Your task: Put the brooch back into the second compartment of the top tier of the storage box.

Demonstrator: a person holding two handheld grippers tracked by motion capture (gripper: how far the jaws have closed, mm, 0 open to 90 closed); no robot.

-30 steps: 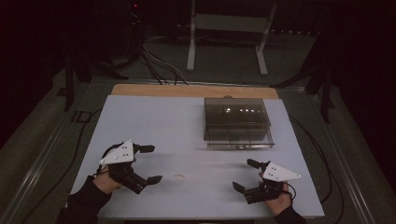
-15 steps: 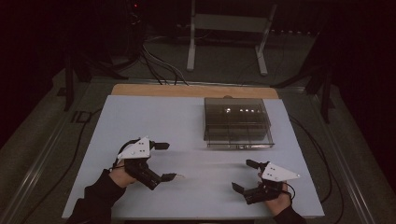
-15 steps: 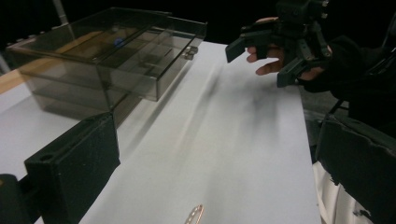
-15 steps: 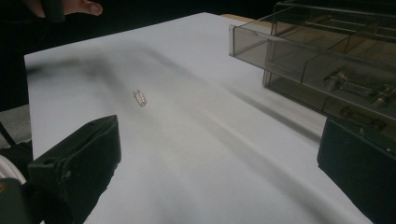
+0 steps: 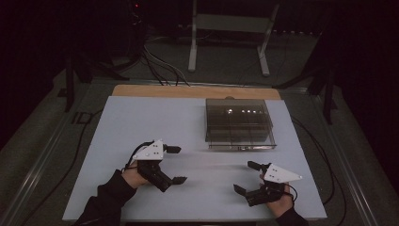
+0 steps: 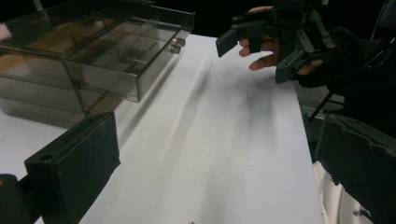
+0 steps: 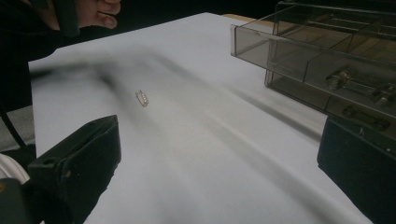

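Note:
My left gripper [image 5: 175,164] hovers open over the white table's left front, its jaws wide apart and pointing right. My right gripper [image 5: 247,177] is open too, at the right front, jaws pointing left. A small pale metal piece [image 7: 142,98] lies on the tabletop between the two grippers, nearer the left one. In the left gripper view its own jaws [image 6: 215,186] frame bare table, with the right gripper [image 6: 275,39] and its hand beyond. The right gripper's own jaws [image 7: 217,177] hold nothing.
A smoky clear plastic organizer box [image 5: 239,125] with divided compartments stands at the back right of the white table [image 5: 141,117]; small metal parts [image 7: 355,84] lie inside. A wooden strip [image 5: 188,91] edges the far side. Cables and a stand lie on the floor beyond.
My left gripper has moved right and a little forward, toward the middle of the table, staying open. The right gripper has hardly moved.

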